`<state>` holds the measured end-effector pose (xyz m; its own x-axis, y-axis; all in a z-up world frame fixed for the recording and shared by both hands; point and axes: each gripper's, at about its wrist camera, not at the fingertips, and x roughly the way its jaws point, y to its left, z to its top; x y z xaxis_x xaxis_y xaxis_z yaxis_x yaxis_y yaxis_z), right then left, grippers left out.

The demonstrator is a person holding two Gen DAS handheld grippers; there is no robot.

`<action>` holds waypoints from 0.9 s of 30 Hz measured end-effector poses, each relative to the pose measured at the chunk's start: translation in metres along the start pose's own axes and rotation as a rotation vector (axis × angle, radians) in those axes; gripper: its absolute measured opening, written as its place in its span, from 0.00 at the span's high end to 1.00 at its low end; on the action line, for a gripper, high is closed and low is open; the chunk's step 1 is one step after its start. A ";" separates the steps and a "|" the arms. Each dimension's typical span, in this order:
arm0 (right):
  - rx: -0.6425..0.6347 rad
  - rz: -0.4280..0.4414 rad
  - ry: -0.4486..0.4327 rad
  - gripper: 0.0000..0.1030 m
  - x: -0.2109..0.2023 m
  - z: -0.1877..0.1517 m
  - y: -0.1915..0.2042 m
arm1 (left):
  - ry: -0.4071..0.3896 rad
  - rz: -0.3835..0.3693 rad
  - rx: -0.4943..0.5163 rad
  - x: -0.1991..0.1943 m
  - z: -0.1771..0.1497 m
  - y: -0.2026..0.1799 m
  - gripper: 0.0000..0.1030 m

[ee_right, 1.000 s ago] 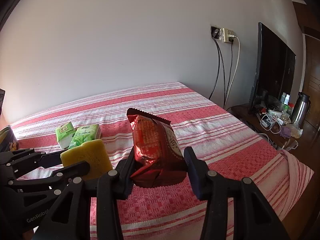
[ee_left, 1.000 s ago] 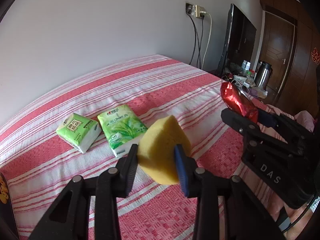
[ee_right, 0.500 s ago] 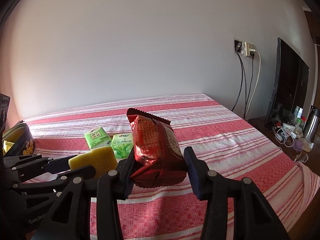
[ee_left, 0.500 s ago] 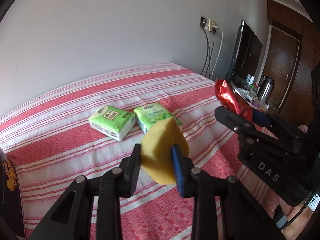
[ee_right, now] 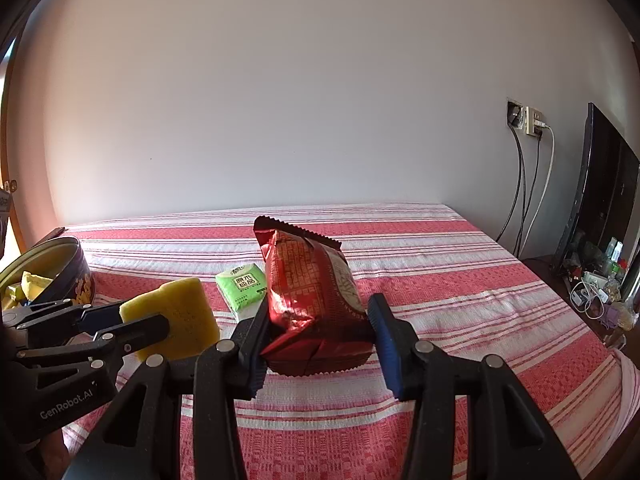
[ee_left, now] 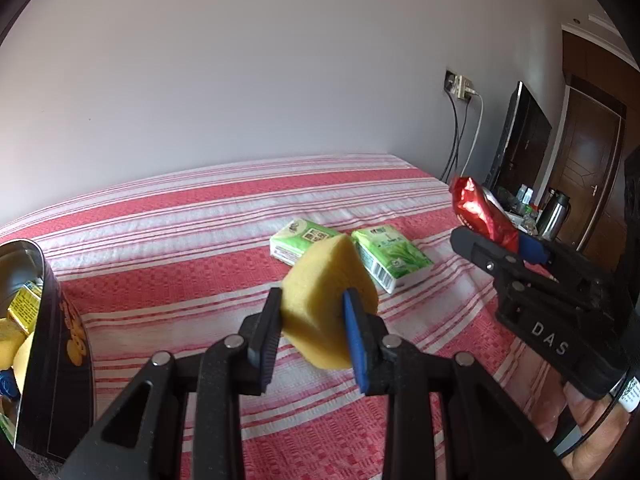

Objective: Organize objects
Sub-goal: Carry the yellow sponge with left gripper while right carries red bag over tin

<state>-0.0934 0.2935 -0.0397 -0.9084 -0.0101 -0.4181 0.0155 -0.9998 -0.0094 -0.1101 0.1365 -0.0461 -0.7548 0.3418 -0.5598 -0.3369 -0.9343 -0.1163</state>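
You swung both loads toward the tin (ee_left: 60,320), newly visible at lower left: left gripper (ee_left: 310,320) clamping the sponge (ee_left: 320,300), right gripper (ee_right: 316,332) clamping the red snack packet (ee_right: 312,296).

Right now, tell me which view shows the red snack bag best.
Right wrist view: the bag fills the centre, its printed front facing the camera, held between the right gripper's jaws. The left wrist view shows only its shiny top edge-on at the right.
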 end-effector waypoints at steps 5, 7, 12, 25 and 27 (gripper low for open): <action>-0.019 0.029 -0.013 0.53 0.004 0.007 0.014 | -0.039 0.042 -0.003 -0.009 -0.001 0.011 0.72; -0.031 0.044 -0.016 0.53 0.006 0.008 0.023 | -0.050 0.052 -0.007 -0.012 -0.001 0.015 0.72; -0.049 0.072 -0.027 0.53 0.010 0.009 0.041 | -0.096 0.077 -0.010 -0.022 -0.003 0.022 0.72; -0.057 0.111 -0.044 0.53 0.016 0.010 0.060 | -0.176 0.134 0.008 -0.043 -0.007 0.032 0.72; -0.053 0.115 -0.059 0.53 0.016 0.011 0.061 | -0.185 0.140 0.008 -0.044 -0.007 0.032 0.72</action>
<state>-0.1115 0.2326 -0.0368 -0.9222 -0.1268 -0.3654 0.1413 -0.9899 -0.0129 -0.0834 0.0903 -0.0308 -0.8848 0.2220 -0.4096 -0.2255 -0.9734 -0.0406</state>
